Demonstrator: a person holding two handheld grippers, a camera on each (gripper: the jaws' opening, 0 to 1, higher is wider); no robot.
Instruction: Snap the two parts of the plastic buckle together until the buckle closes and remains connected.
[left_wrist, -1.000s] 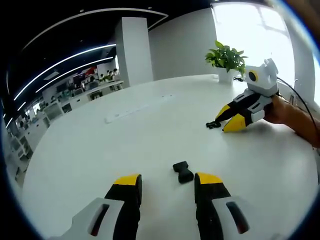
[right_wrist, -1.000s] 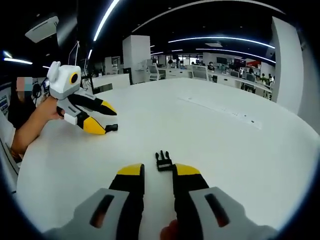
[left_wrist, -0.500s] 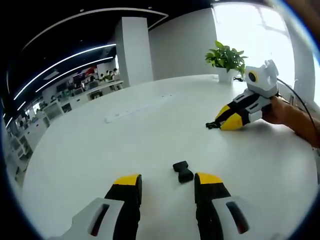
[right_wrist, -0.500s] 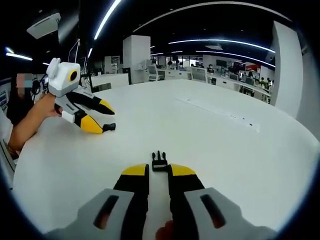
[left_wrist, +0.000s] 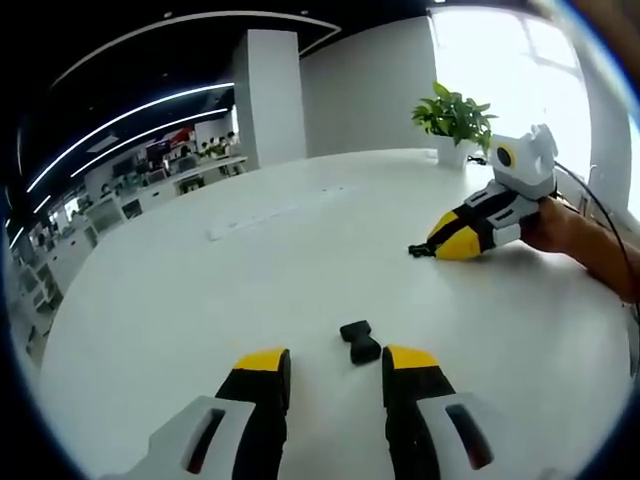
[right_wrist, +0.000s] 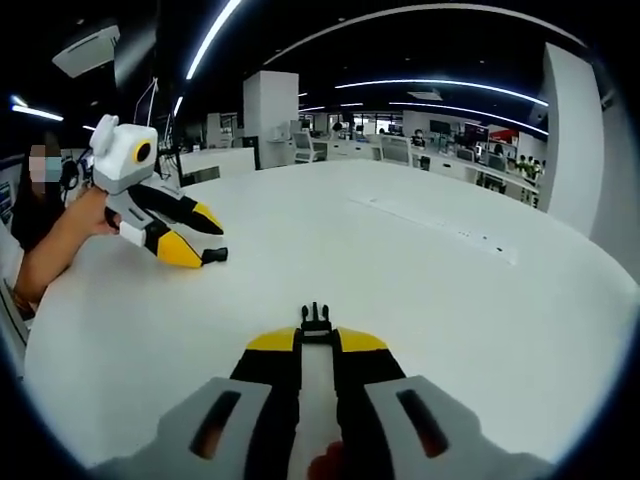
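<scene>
Two black buckle halves lie on the white table (left_wrist: 200, 300). The socket half (left_wrist: 360, 342) rests just ahead of my left gripper (left_wrist: 335, 360), which is open, with the half off to the right of the gap. In the right gripper view that half (right_wrist: 215, 256) sits at the tips of the left gripper (right_wrist: 205, 238). The pronged half (right_wrist: 316, 322) sits between the tips of my right gripper (right_wrist: 317, 342), whose jaws have drawn in against it. From the left gripper view, the right gripper (left_wrist: 437, 243) has the pronged half (left_wrist: 420, 250) sticking out of its tips.
A potted plant (left_wrist: 455, 115) stands at the table's far edge behind the right gripper. A long flat white strip (left_wrist: 275, 213) lies on the table farther out. A person's hand (right_wrist: 60, 235) holds the left gripper. Office desks and a pillar stand beyond the table.
My right gripper's jaws have narrowed from wide apart to tight around the pronged half. The left gripper has barely moved and stays open.
</scene>
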